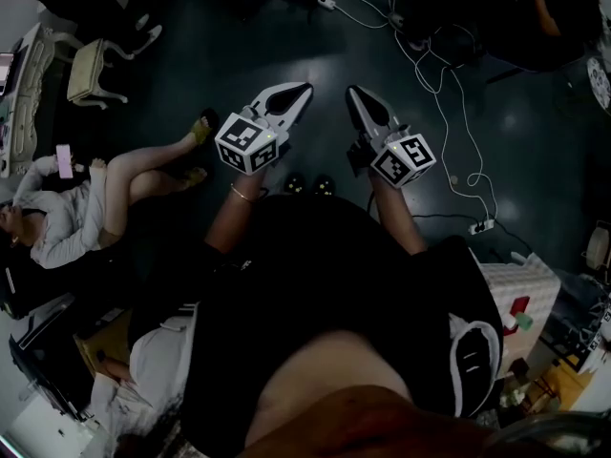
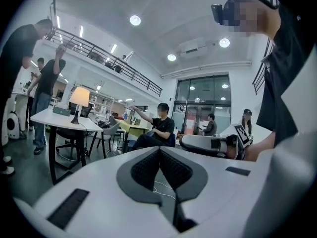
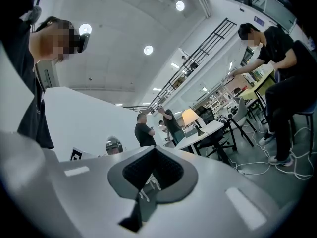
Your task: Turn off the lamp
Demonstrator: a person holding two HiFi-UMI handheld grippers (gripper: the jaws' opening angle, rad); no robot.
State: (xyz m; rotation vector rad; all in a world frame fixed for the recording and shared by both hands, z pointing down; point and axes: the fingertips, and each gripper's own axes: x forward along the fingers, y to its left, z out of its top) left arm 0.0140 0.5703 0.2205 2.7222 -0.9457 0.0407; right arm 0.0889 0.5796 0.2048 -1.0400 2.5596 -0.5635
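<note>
Left gripper (image 1: 302, 90) and right gripper (image 1: 354, 93) are held side by side in front of the person's body, above the dark floor (image 1: 239, 55). On each, the jaws are pressed together at the tips and grip nothing. The table lamp (image 2: 79, 101) is lit. It stands upright on a white table (image 2: 54, 117), well apart from both grippers. A standing person (image 2: 48, 78) is just beside that table.
</note>
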